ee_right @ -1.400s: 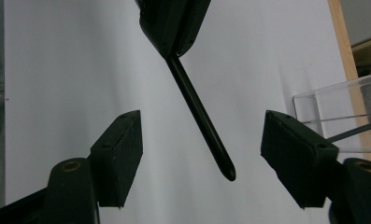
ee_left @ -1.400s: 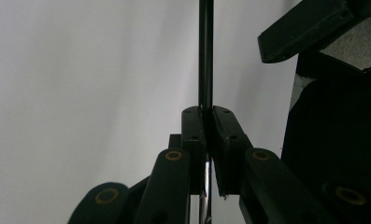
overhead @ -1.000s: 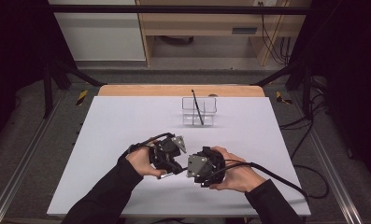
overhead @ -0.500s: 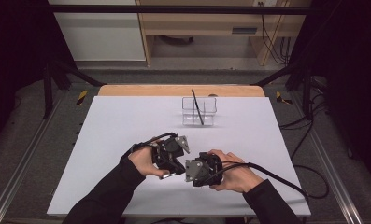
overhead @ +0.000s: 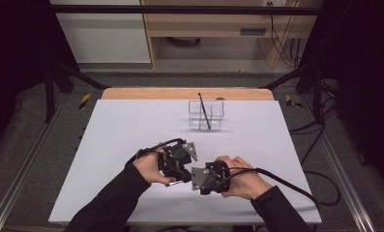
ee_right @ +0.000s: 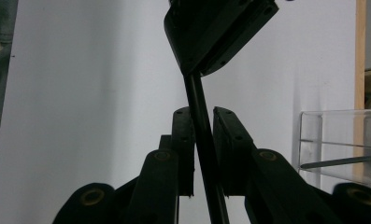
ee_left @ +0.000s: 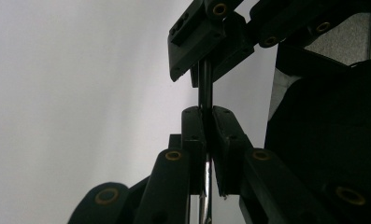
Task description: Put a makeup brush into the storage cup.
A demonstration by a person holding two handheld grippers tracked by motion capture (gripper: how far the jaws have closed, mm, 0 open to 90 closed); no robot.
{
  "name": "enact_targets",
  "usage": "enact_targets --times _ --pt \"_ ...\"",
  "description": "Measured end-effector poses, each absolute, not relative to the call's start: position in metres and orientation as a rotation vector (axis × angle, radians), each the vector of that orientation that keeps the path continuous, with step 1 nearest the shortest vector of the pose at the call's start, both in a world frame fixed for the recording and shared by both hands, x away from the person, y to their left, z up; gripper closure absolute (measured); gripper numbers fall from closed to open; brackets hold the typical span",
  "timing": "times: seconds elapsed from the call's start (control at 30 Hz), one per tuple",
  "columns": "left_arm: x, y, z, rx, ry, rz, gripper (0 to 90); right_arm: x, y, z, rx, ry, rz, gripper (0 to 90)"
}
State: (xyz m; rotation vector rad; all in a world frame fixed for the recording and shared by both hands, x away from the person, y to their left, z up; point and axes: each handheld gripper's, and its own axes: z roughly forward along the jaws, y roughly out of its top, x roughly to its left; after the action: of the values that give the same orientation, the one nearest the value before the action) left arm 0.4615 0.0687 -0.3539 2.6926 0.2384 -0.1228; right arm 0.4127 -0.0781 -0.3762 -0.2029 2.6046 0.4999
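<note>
- Since the earlier frame, the right claw [ee_right: 203, 140] has been closing around the thin black rod [ee_right: 199, 116].
- Its long axis is pinched between both claws, the left claw [ee_left: 207, 135] clamped, low over the counter [overhead: 122, 125].

We see our left claw [ee_left: 206, 135] clamped on a thin black pen [ee_left: 204, 86] that runs up between its jaws. Above, the right claw [ee_left: 206, 56] grips the pen's far end, over the white worktop [ee_left: 80, 93].
</note>
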Motion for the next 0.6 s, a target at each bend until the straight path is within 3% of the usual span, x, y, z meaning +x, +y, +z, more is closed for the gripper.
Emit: enact_targets --times 0.6 --pt "0.4613 0.0726 -0.35 2.652 0.258 -0.108 82.4 0.4131 -0.0785 -0.3759 -0.228 2.615 0.504 83.5"
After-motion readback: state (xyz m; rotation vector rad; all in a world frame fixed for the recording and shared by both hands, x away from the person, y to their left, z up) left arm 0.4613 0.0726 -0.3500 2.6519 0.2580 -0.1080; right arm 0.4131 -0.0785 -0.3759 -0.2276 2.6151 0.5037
